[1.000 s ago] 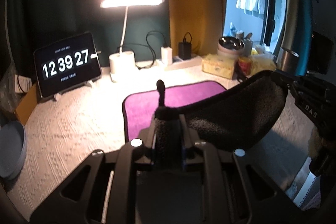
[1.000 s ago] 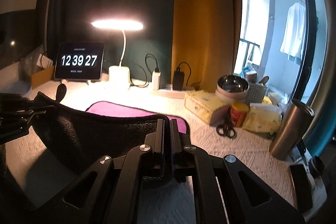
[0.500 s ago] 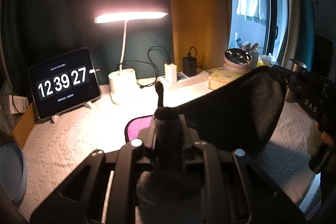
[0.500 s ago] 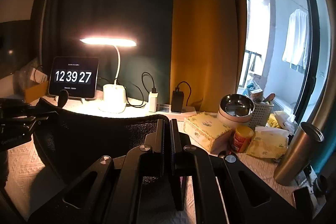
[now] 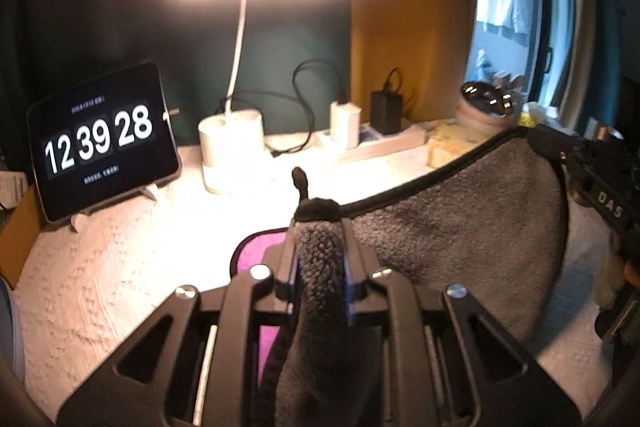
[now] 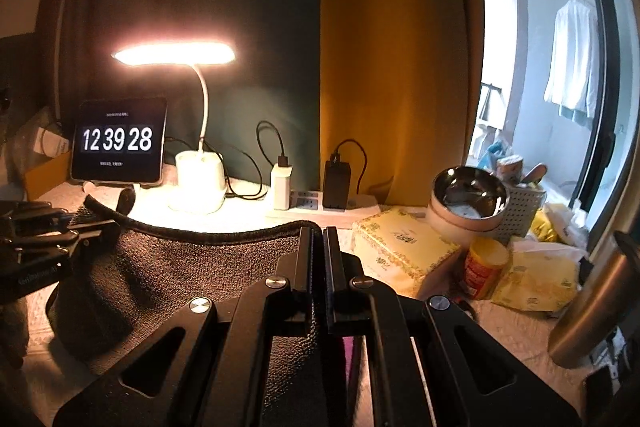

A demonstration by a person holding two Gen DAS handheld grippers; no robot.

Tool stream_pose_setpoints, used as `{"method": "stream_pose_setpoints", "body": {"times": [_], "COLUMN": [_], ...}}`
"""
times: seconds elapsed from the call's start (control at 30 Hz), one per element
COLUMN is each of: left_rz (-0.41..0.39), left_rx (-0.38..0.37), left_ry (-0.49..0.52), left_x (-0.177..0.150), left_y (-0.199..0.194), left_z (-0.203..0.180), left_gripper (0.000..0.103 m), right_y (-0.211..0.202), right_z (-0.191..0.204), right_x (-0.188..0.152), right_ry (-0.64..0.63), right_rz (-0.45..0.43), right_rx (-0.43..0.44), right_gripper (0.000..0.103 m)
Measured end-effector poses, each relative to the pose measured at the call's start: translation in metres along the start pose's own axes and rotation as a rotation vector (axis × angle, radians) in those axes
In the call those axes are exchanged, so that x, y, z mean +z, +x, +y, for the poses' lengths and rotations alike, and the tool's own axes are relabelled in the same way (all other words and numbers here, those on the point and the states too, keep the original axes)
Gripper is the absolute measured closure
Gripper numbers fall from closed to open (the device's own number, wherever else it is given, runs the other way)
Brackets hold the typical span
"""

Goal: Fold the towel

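Both grippers are clamping the towel (image 5: pixel 460 227) and holding it off the table (image 5: pixel 100 287): the left gripper (image 5: pixel 320 227) is pinching a bunched corner between its closed jaws, with the hanging loop (image 5: pixel 300 181) poking up just ahead of the fingertips, and the right gripper (image 6: pixel 318 239) is biting the opposite corner of the same bound edge (image 6: pixel 208 235). The edge is sagging in a shallow curve between the two grippers; the grey pile is facing the cameras and a magenta face (image 5: pixel 256 251) is showing below the left jaws. Judgement: the cloth is light, soft and limp, with grippy pile, so the bound corners are the sound places to hold; slip seems unlikely, droop likely. Room: ahead of the left gripper, bare tablecloth is lying open up to the lamp base (image 5: pixel 232 147) and clock tablet (image 5: pixel 100 143). To the right of the right gripper, a tissue box (image 6: pixel 400 251), can (image 6: pixel 484 267) and steel tumbler (image 6: pixel 592 311) are crowding the edge, so the fold seems better laid forward and left.
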State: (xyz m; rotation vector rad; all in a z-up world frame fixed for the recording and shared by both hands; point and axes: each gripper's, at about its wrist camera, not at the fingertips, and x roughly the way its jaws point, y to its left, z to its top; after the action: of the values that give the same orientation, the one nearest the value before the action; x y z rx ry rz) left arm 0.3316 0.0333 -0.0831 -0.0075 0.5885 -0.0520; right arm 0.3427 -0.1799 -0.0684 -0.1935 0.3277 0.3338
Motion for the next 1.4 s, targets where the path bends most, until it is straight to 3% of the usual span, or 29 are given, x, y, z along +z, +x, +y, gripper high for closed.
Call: {"method": "stream_pose_setpoints", "body": {"times": [0.5, 0.67, 0.77, 1.03, 1.07, 1.13, 1.2, 1.27, 1.4], "left_rz": [0.136, 0.123, 0.183, 0.225, 0.219, 0.21, 0.155, 0.141, 0.143], "left_rx": [0.039, 0.059, 0.062, 0.057, 0.058, 0.053, 0.054, 0.057, 0.053], "left_ry": [-0.043, -0.012, 0.015, 0.009, 0.006, -0.006, -0.01, -0.013, -0.011], "left_x": [-0.012, -0.009, -0.01, -0.011, -0.011, -0.01, -0.008, -0.008, -0.01], "left_y": [0.066, 0.071, 0.087, 0.097, 0.095, 0.091, 0.087, 0.082, 0.075], "left_z": [0.013, 0.009, 0.004, 0.004, 0.004, 0.005, 0.005, 0.005, 0.002], "left_gripper": [0.084, 0.084, 0.084, 0.075, 0.071, 0.051, 0.023, 0.019, 0.019], "right_y": [0.071, 0.081, 0.089, 0.094, 0.094, 0.094, 0.094, 0.093, 0.084], "right_z": [-0.001, -0.005, -0.008, -0.011, -0.011, -0.011, -0.011, -0.012, -0.013], "right_x": [-0.023, -0.029, -0.031, -0.033, -0.033, -0.033, -0.033, -0.033, -0.032], "right_ry": [0.036, 0.049, 0.064, 0.08, 0.08, 0.08, 0.08, 0.086, 0.097], "right_rz": [0.163, 0.197, 0.229, 0.254, 0.255, 0.255, 0.259, 0.263, 0.26], "right_rx": [-0.003, -0.022, -0.029, -0.037, -0.038, -0.038, -0.039, -0.041, -0.041], "right_gripper": [0.098, 0.098, 0.098, 0.097, 0.097, 0.095, 0.09, 0.079, 0.072]}}
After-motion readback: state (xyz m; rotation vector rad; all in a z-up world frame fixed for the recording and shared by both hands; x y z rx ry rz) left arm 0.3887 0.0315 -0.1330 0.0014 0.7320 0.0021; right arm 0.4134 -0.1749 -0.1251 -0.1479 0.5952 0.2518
